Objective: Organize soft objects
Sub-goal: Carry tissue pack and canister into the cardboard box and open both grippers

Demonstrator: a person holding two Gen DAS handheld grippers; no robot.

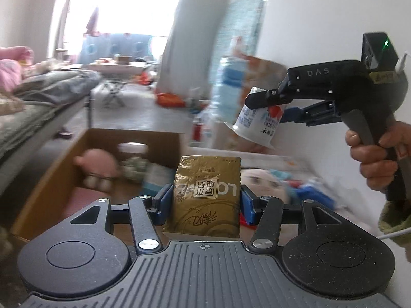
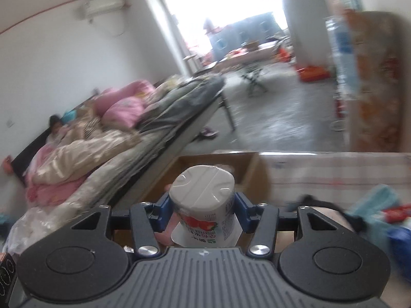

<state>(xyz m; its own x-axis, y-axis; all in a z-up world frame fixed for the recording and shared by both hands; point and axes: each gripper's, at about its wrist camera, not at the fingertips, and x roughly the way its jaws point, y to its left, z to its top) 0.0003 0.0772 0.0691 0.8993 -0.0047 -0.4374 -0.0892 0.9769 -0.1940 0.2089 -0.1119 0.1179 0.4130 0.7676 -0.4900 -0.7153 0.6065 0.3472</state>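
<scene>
Item one: gold tissue pack (image 1: 207, 195), foil-wrapped with printed characters, clamped upright between the blue pads of the left gripper (image 1: 203, 200), at 6 o'clock in the left wrist view, raised over the near edge of the cardboard box (image 1: 46, 187). Item two: white yogurt cup (image 2: 205, 205), strawberry print on its side, held mouth toward the camera and base forward, clamped between the pads of the right gripper (image 2: 203, 211); in the left wrist view the same cup (image 1: 257, 124) sits at 2 o'clock, tilted, in the black right gripper (image 1: 272, 105) carried by a hand (image 1: 372, 159). Item three: cardboard box, open-topped, at 9 o'clock of the gold pack, containing a pink plush toy (image 1: 99, 165) and other blurred soft goods. Item four: doll face (image 1: 259, 182), at 3 o'clock just behind the pack, among blue and red fabric pieces. Surroundings: bed (image 2: 143, 133) with pink and grey bedding at 10 o'clock in the right wrist view; bright doorway beyond at 12 o'clock.
</scene>
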